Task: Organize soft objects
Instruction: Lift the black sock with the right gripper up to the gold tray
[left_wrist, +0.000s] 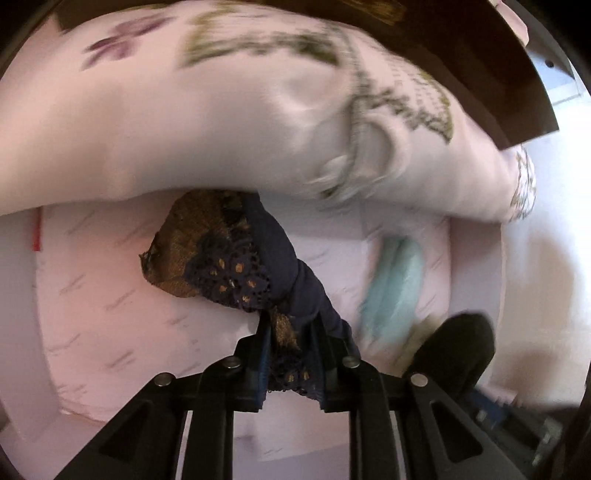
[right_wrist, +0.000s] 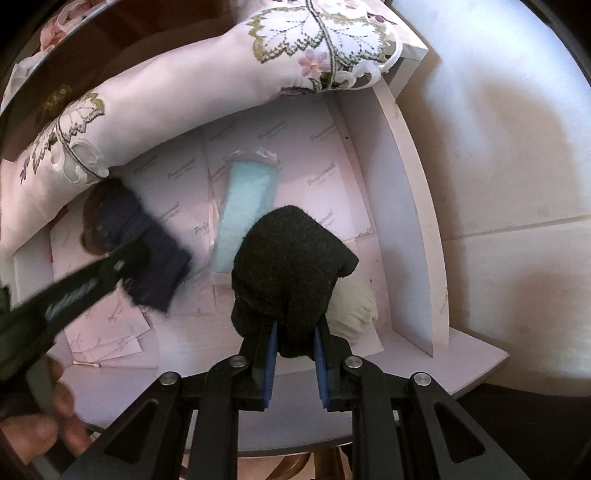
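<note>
The left hand-held gripper (left_wrist: 291, 354) clamps a navy lace cloth (left_wrist: 236, 266) above the pink drawer (right_wrist: 413, 206), at nine o'clock of the blue packet (right_wrist: 245, 206). The right hand-held gripper (right_wrist: 295, 332) pinches a black sock (right_wrist: 288, 266) at six o'clock of it.

1. Embroidered pink cushion (left_wrist: 221, 122): motion-blurred, cut off at 12 o'clock
2. Cream cloth (right_wrist: 352, 301): largely hidden behind black sock (right_wrist: 288, 258)
3. Hand (right_wrist: 44, 424): cropped at 8 o'clock
</note>
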